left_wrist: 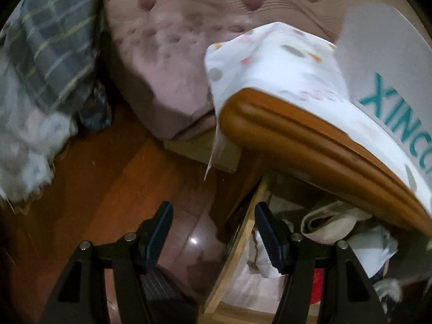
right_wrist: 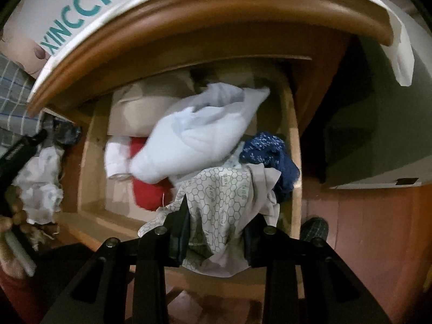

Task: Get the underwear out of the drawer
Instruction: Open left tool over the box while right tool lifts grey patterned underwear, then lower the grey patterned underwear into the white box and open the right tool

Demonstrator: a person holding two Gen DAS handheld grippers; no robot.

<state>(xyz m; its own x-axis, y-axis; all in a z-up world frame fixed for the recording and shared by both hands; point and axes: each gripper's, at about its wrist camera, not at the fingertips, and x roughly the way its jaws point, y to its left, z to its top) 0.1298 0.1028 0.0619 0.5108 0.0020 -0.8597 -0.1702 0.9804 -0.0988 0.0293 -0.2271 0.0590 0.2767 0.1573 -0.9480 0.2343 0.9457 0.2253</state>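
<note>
Careful: your right gripper [right_wrist: 216,232] has its jaws clamped on the honeycomb-print underwear [right_wrist: 224,202] above the open drawer [right_wrist: 295,145]; it may snag the navy garment [right_wrist: 270,151]. Left gripper [left_wrist: 213,232] jaws apart, empty, straddling the drawer's side wall.

A bedroom in a home, seen at a bedside cabinet.

In the left wrist view a pink button-tufted headboard [left_wrist: 189,27] fills the area from 11 to 1 o'clock, with plaid bedding [left_wrist: 54,40] at 10 o'clock and a polished wooden floor [left_wrist: 108,175] below. In the right wrist view an open wooden drawer [right_wrist: 295,162] at centre is stuffed with folded clothes [right_wrist: 197,135], and a XINCCI shoe box [right_wrist: 81,5] sits on the cabinet top at 11 o'clock.
</note>
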